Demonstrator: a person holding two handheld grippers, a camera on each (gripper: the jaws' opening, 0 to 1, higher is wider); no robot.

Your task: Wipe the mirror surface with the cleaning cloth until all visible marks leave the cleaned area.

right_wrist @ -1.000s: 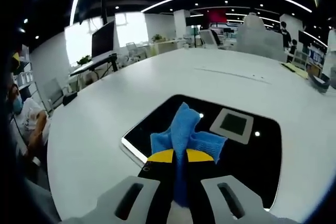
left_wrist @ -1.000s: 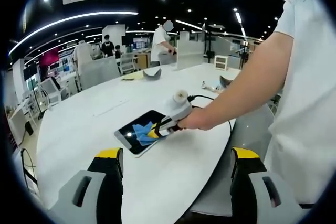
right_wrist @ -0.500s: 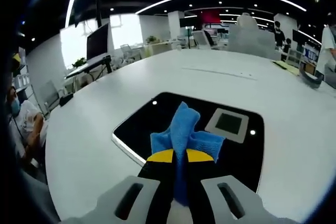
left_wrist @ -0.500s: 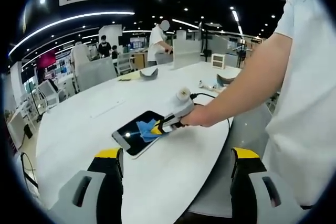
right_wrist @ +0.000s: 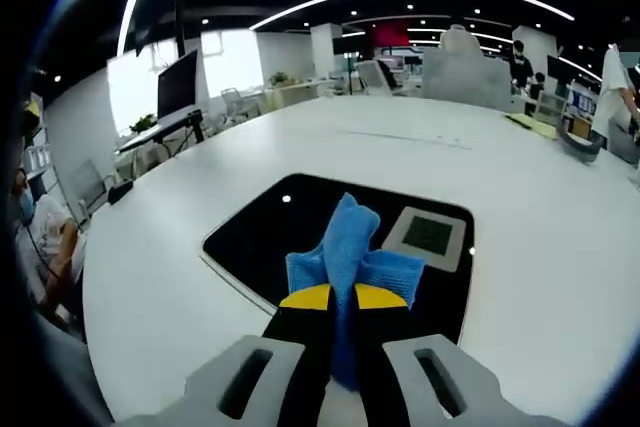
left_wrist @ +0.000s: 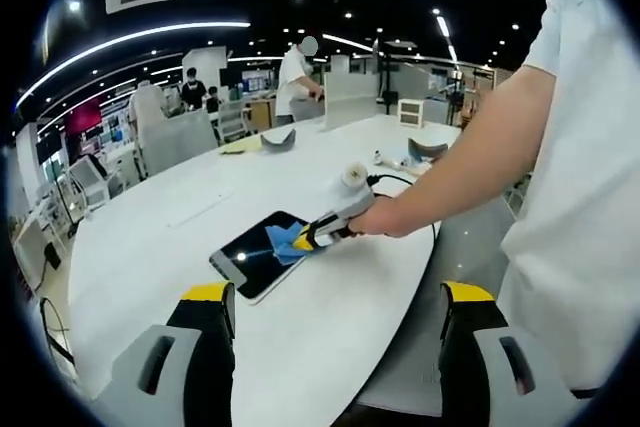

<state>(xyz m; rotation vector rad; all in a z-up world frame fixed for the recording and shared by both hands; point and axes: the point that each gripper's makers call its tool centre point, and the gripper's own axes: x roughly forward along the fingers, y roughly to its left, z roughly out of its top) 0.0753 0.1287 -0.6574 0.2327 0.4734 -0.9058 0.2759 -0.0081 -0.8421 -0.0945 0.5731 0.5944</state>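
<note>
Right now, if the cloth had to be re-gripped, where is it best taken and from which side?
Take the cloth at its raised, bunched ridge, coming from above. That fold stands up off the mirror, while its edges lie flat. The right claw already pinches it there.

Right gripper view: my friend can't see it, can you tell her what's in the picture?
The right gripper pinches a blue cleaning cloth and presses it on a dark mirror lying flat on a big white table.

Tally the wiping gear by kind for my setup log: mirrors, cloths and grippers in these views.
Mirror: 1
Blue cloth: 1
Grippers: 2, the left gripper held off the table, the right gripper clamping the cloth on the mirror
Total: 4
</note>
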